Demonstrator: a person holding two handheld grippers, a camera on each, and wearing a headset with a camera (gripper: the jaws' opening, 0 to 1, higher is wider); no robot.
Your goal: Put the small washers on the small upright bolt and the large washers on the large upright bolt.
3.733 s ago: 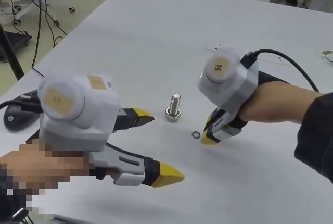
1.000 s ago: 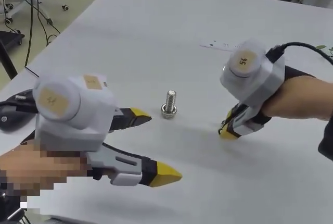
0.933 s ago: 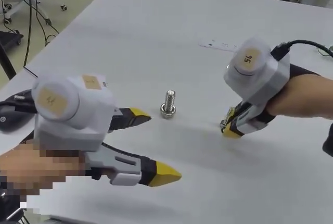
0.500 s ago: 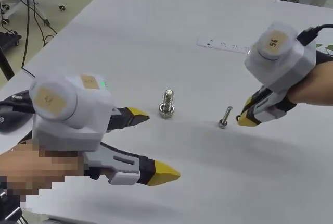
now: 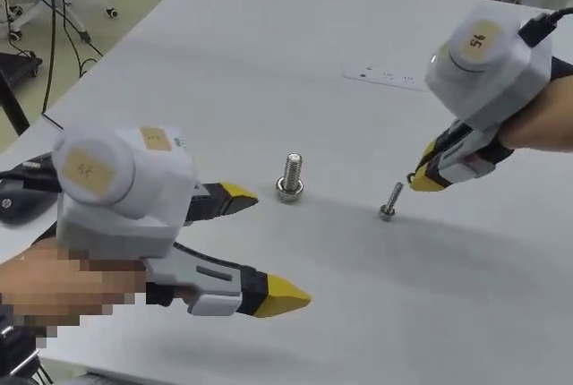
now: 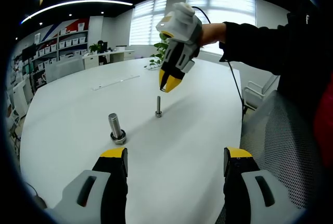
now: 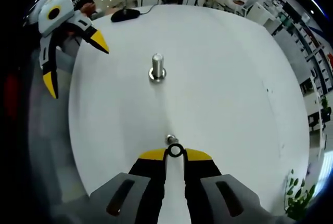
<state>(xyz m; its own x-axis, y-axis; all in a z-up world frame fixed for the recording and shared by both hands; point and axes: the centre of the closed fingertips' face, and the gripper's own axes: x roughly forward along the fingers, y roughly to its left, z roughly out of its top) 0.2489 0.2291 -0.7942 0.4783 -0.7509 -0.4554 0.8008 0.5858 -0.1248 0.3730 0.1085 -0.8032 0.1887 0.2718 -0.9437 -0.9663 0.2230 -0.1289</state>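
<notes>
Jaws pinch small washer [image 7: 175, 150], small bolt [image 7: 170, 139] half-hidden

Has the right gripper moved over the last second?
Yes. The right gripper has lifted up and right in the head view, farther from the large bolt, uncovering the small bolt.

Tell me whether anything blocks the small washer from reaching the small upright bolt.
Nothing visible does. The right hand-held gripper holds the small washer just off the tip of the small upright bolt; the large upright bolt and left hand-held gripper stand well aside.
</notes>
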